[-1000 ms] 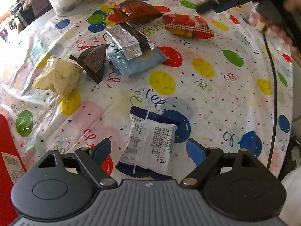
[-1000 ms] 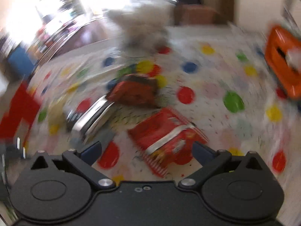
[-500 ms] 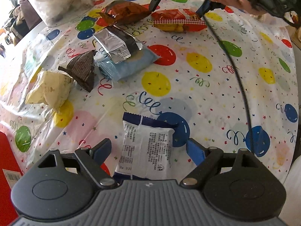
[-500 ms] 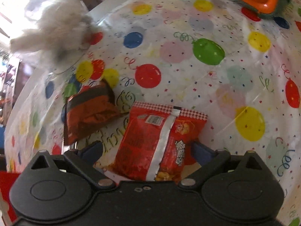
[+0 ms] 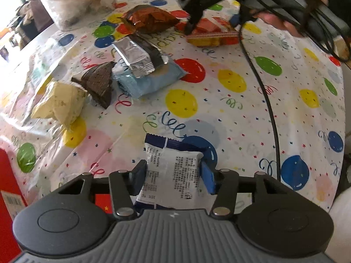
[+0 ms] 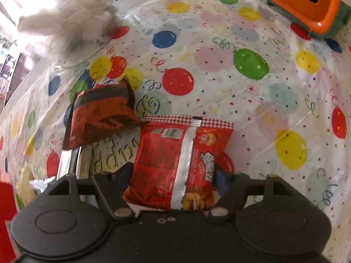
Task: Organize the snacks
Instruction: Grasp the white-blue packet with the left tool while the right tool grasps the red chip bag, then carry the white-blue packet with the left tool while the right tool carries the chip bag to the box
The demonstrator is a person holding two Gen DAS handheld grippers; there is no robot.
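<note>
Between my left tongs (image 5: pixel 173 174), clenched on its sides, sits the white-and-blue packet (image 5: pixel 172 175), low on the balloon-print surface (image 5: pixel 252 118). My right tongs (image 6: pixel 173 176) grip the red snack bag (image 6: pixel 175 160); a brown foil pouch (image 6: pixel 98 118) lies just beyond, leftward.

balloon-print tablecloth (image 5: pixel 241 114), red snack packet (image 6: pixel 175 160), white-and-navy packet (image 5: pixel 173 173), orange box (image 6: pixel 300 2)
</note>
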